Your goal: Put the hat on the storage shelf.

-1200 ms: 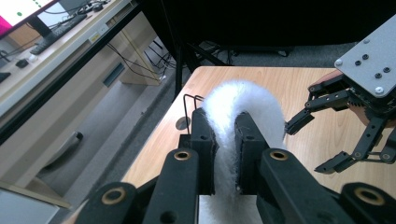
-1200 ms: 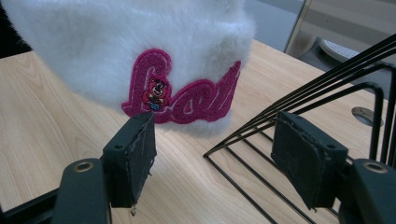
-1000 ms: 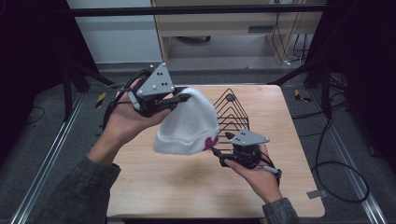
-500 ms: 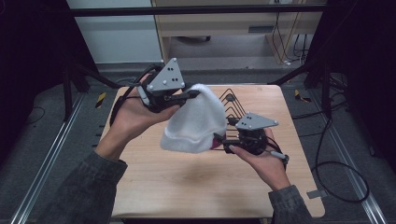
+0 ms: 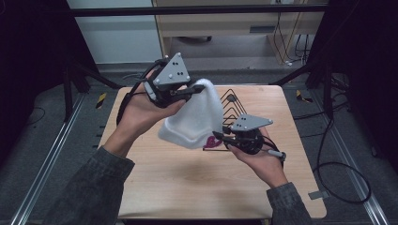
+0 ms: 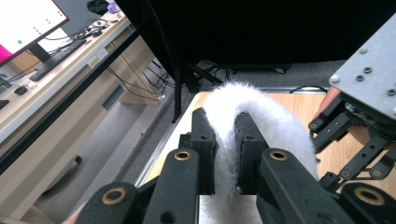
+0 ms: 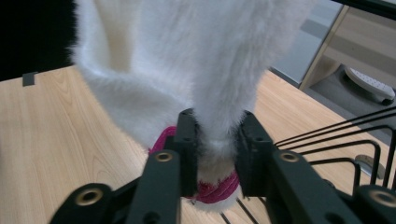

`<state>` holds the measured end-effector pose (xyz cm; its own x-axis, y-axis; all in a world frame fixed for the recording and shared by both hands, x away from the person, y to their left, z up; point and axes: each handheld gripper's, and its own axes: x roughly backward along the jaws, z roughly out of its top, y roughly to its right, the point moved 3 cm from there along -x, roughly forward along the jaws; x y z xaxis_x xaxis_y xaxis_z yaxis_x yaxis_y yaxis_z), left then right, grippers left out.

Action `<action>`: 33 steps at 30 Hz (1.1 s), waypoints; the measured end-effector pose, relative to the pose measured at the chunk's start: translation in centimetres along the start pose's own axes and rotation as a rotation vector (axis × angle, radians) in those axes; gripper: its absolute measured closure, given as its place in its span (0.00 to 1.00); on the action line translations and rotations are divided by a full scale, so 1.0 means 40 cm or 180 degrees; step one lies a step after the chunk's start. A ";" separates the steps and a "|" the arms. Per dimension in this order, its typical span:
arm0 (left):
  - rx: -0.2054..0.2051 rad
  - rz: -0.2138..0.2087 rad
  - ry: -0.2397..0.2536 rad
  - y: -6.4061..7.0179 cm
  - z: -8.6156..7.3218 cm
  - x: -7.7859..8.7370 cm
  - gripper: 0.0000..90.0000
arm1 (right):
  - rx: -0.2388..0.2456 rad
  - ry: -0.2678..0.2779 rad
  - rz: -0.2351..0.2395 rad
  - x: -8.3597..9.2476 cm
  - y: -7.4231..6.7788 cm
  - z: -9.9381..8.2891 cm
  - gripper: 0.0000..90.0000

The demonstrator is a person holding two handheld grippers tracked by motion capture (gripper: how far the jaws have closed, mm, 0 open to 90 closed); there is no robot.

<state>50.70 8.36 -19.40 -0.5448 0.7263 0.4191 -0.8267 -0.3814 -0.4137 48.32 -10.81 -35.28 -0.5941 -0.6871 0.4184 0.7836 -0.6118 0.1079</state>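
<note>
A white fuzzy garment (image 5: 197,117) with a magenta trim (image 5: 212,142) hangs above the wooden table (image 5: 187,187). My left gripper (image 5: 190,92) is shut on its top fold, and in the left gripper view the pads (image 6: 205,144) pinch the white fur (image 6: 266,116). My right gripper (image 5: 218,137) sits at the lower hem; its jaws have just been closing, with the fur (image 7: 187,56) and magenta trim (image 7: 219,189) between them. In the right gripper view its pads (image 7: 187,149) press on the hem.
A black wire rack (image 5: 233,105) stands on the table behind the garment, close to my right hand; its bars (image 7: 345,140) are at the right of the right gripper view. Cables lie on the floor (image 5: 338,159) to the right. A desk with a monitor (image 6: 28,23) stands off to the side.
The left gripper carried the garment up and to the right. The right gripper rose to the hem and closed its jaws on it.
</note>
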 end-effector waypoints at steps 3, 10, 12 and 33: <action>-0.0002 0.0046 0.0011 -0.006 0.001 0.006 0.90 | 0.0007 0.0008 -0.0044 0.010 0.007 0.010 0.84; 0.0071 0.0189 0.0055 -0.029 0.005 0.012 0.90 | 0.0022 0.0031 -0.0133 0.025 0.031 0.035 0.85; 0.0091 0.0231 0.0067 -0.039 0.007 0.010 0.90 | 0.0012 0.0052 -0.0138 0.026 0.038 0.043 0.85; 0.0184 0.0426 0.0246 -0.095 0.072 -0.044 0.90 | -0.0004 0.0062 -0.0464 0.061 0.150 0.121 0.86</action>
<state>54.39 6.88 -16.23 -0.6401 0.7077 0.2991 -0.7553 -0.5084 -0.4136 52.46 -14.24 -29.25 -0.7051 -0.5984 0.3806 0.6885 -0.7062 0.1652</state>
